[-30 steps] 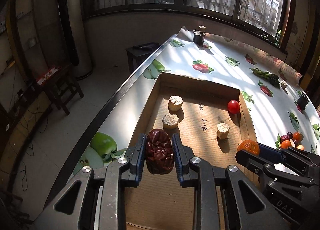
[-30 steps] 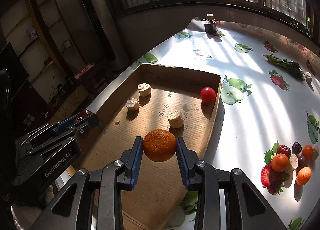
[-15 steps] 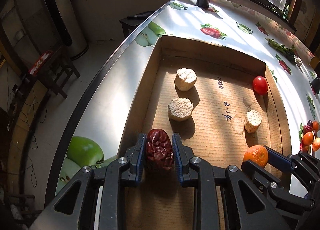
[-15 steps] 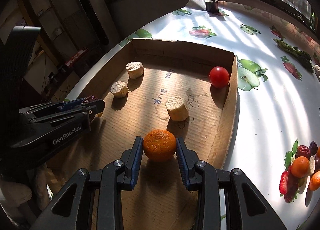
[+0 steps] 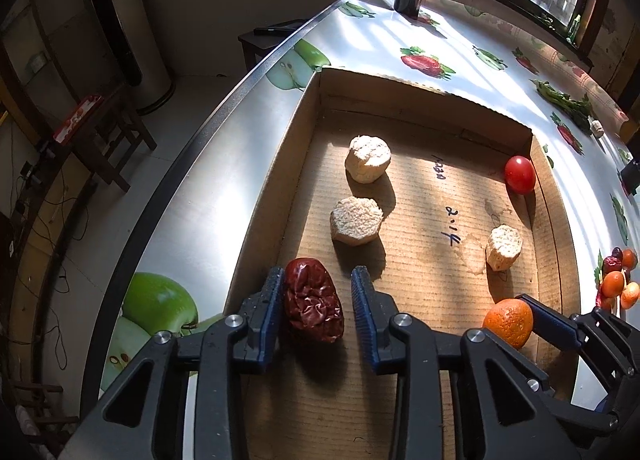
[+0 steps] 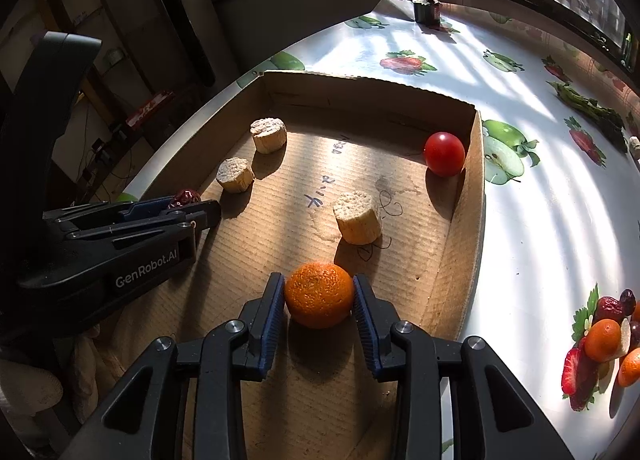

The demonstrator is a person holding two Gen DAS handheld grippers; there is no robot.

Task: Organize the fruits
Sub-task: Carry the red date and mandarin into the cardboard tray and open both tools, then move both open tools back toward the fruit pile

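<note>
Since a second ago: both grippers have dropped low into the cardboard box, and the left jaws have parted from the red date they were clamping.

Left wrist view, left gripper [image 5: 318, 306]: jaws open a little wider than the red date [image 5: 314, 300], which lies on the floor of the cardboard box [image 5: 420, 93] against the left pad, with a clear gap to the right pad.
Left wrist view, box contents: two pale corn-cob chunks [image 5: 368, 159] [image 5: 356, 219] sit one behind the other just ahead of the date; a third chunk [image 5: 504, 247] stands toward the right wall; a cherry tomato [image 5: 519, 174] rests in the far right corner.
Left wrist view, right gripper [image 5: 516, 314]: enters from the lower right with the orange [image 5: 509, 320] at its tips.
Left wrist view, table [image 5: 208, 179]: fruit-print cloth, with a small heap of loose fruit [image 5: 618, 282] at the right edge.

Right wrist view, right gripper [image 6: 319, 302]: jaws closed on the orange [image 6: 319, 295], both blue pads touching its sides, the fruit low over the box floor near the right wall.
Right wrist view, left gripper [image 6: 192, 205]: reaches in from the left, the date [image 6: 185, 197] showing between its tips.
Right wrist view, box [image 6: 468, 219]: tomato [image 6: 444, 153] in the far corner, one chunk [image 6: 358, 219] just ahead of the orange.
Right wrist view, loose fruit [image 6: 604, 334]: on the table, well outside the box.
</note>
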